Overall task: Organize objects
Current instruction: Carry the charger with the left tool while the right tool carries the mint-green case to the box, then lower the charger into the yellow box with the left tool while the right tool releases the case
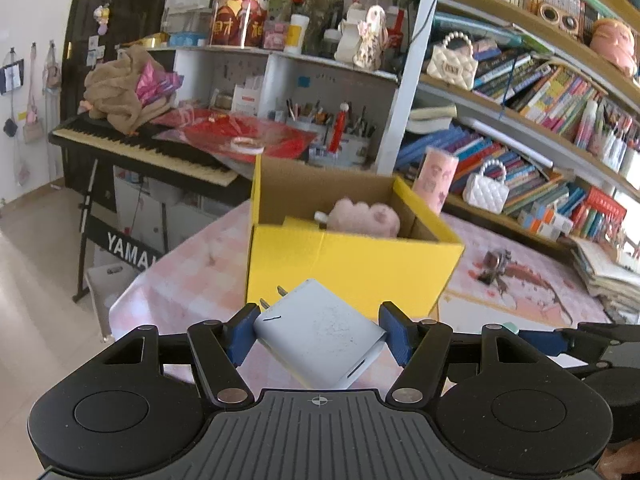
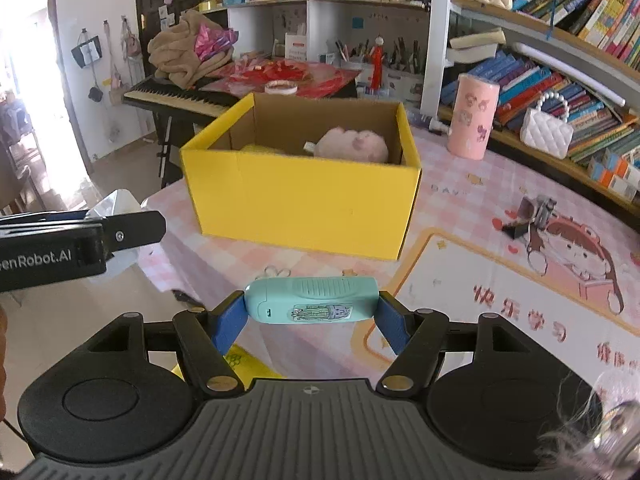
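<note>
My left gripper (image 1: 320, 330) is shut on a white plug charger (image 1: 320, 332), held above the table just in front of the yellow box (image 1: 352, 268). My right gripper (image 2: 310, 314) is shut on a teal handheld device (image 2: 312, 300) with a sticker, held above the table short of the yellow box (image 2: 304, 200). A pink plush toy (image 1: 364, 218) lies inside the box, also seen in the right wrist view (image 2: 352, 144). The left gripper's body (image 2: 60, 248) shows at the left edge of the right wrist view.
The pink checked tablecloth (image 2: 480, 208) carries a pink cylinder cup (image 2: 472, 116) behind the box and a small dark clip (image 2: 528, 216) to the right. A keyboard piano (image 1: 140, 148) and bookshelves (image 1: 540, 120) stand beyond the table. A yellow item (image 2: 244, 364) lies under my right gripper.
</note>
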Demonstrator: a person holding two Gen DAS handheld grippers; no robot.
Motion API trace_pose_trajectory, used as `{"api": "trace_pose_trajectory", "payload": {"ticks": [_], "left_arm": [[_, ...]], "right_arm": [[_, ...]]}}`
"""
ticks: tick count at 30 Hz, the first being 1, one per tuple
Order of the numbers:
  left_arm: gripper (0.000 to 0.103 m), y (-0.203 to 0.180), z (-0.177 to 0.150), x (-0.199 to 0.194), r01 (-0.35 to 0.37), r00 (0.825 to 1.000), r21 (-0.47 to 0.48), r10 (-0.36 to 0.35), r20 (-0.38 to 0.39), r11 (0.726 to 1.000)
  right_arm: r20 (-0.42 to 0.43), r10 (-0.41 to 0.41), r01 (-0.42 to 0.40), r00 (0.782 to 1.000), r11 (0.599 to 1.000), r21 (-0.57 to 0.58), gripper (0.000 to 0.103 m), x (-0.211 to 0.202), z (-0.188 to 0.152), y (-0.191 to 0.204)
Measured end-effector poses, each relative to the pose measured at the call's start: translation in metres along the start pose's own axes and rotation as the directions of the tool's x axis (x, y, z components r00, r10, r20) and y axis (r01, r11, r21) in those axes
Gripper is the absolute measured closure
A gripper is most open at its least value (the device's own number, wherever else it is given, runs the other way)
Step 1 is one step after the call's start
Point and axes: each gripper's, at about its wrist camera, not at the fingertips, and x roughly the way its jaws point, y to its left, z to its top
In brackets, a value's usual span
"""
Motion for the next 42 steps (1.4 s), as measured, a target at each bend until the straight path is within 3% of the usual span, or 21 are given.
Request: {"api": "trace_pose_trajectory", "payload": {"ticks": [9, 18, 21, 32, 37, 42], "left_arm": [[0.038, -0.007, 0.04, 0.021, -0.021, 0.996, -0.021, 0.023, 0.086, 1.0], [0.038, -0.015, 0.07, 0.057, -0.059, 0.99, -0.057, 0.066, 0.125, 0.997], [0.038, -0.016, 0.074, 0.072, -0.083, 0.989, -0.07, 0.091, 0.115, 0.994], [0.038, -0.021, 0.091, 0.13, -0.145, 0.987, -0.065, 0.149, 0.058, 0.987], [0.038, -0.027, 0.092, 0.152, -0.148, 0.988, -0.044, 0.149, 0.03, 0.988], [0.037, -0.031, 0.089, 0.173, -0.135, 0.991, -0.024, 0.134, -0.018, 0.991]], "right_arm": [[0.129, -0.008, 0.013, 0.992, 0.999, -0.035, 0.036, 0.012, 0.049, -0.011], [0.186, -0.001, 0.016, 0.983, 0.996, -0.082, 0.036, 0.057, 0.098, -0.039], [0.158, -0.013, 0.032, 0.987, 0.992, -0.119, 0.036, 0.084, 0.106, -0.05], [0.028, 0.087, -0.077, 0.996, 0.961, -0.265, 0.036, 0.15, 0.129, -0.065], [-0.059, 0.146, -0.157, 0.988, 0.934, -0.32, 0.036, 0.167, 0.13, -0.062], [-0.122, 0.221, -0.246, 0.968, 0.936, -0.253, 0.035, 0.178, 0.133, -0.069]]}}
